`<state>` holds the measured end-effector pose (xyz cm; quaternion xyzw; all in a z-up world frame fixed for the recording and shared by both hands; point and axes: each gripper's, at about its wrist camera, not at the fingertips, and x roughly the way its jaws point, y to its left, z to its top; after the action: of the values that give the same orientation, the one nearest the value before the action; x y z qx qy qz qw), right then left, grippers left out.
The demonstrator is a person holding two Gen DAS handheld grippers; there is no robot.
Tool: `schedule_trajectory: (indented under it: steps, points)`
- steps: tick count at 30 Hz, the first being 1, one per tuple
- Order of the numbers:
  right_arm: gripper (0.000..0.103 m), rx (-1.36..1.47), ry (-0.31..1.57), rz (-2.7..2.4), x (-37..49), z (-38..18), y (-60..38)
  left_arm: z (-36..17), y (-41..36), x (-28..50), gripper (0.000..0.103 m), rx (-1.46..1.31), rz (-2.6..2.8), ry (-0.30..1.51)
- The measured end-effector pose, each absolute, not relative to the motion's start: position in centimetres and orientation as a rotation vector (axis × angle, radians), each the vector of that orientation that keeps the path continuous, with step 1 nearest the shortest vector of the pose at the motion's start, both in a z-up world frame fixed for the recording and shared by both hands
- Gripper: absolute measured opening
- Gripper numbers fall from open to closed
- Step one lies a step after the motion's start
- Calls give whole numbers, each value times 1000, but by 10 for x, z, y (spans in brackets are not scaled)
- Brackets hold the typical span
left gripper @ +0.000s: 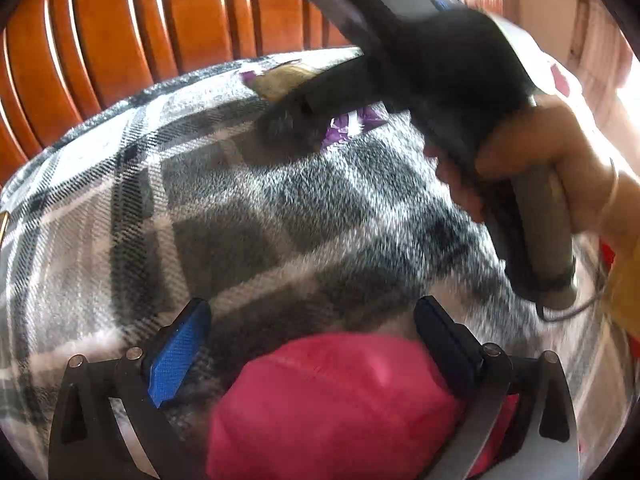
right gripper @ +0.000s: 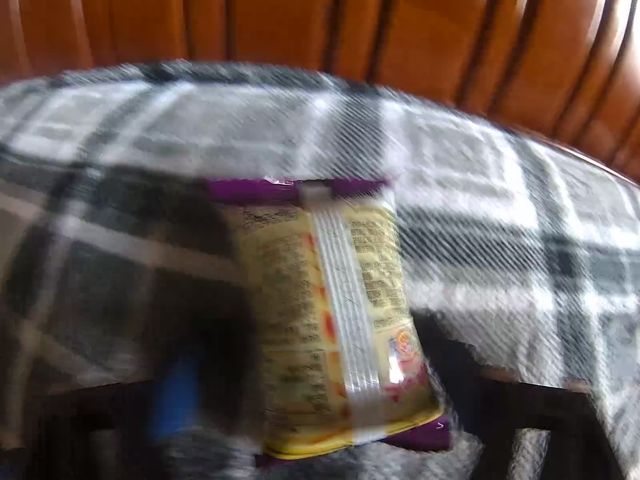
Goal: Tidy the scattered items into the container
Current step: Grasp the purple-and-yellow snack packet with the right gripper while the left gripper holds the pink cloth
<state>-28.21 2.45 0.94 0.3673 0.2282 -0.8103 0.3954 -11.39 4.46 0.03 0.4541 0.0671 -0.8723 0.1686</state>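
My left gripper [left gripper: 312, 344] is open, with a pink soft item [left gripper: 332, 404] lying between its fingers on the grey plaid blanket [left gripper: 240, 208]. My right gripper [right gripper: 320, 360] shows blurred in its own view, with a yellow and purple snack packet [right gripper: 340, 312] between its fingers; I cannot tell whether it grips it. In the left wrist view the right gripper [left gripper: 296, 116], held by a hand, reaches over the far part of the blanket next to the snack packet [left gripper: 280, 80] and a purple wrapper [left gripper: 352, 124]. No container is in view.
An orange-brown wooden slatted headboard [left gripper: 120, 32] rises behind the blanket; it also shows in the right wrist view [right gripper: 320, 12]. The person's hand and wrist [left gripper: 560, 168] sit at the right.
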Motion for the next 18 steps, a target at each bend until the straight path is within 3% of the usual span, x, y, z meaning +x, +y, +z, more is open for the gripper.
schedule_trajectory:
  steps: [13,16,18]
  points:
    - [54,980,579,-2222,-271,33,101,-2,44,-114,102,1311,-2510,143]
    - [54,1036,533,-2237,-276,33,116,1,46,-113,91,1327,-2528,138]
    - [54,1054,504,-2245,-276,35,125,3,53,-109,72,1319,-2546,124]
